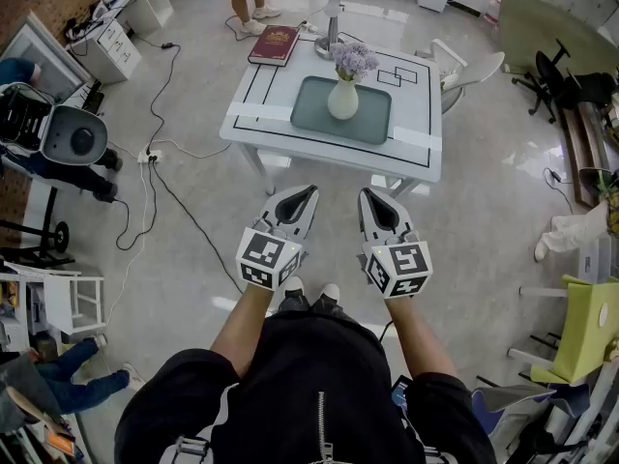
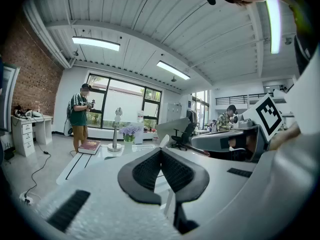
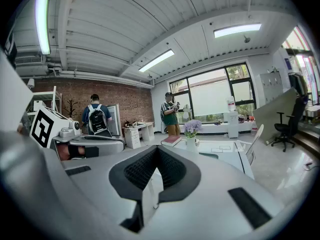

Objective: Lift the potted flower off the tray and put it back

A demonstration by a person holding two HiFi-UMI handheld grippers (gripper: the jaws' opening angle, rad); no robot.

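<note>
The potted flower, probably light, top-heavy, slick and breakable, stands on the tray on the worktop at upper centre, best gripped round the vase's belly, while left claw and right claw are both closed, empty and well short.

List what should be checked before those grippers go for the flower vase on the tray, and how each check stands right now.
1. Potted flower upright on the tray: ok.
2. Jaws apart, ready to take the vase: not ok. The left gripper and the right gripper are both shut and empty.
3. Grippers close to the vase: not ok. They hang over the floor, short of the table.
4. Room around the vase: ok. The book and the lamp stand at the far edge, off the tray.
5. Whether the vase holds water: cannot tell.
</note>
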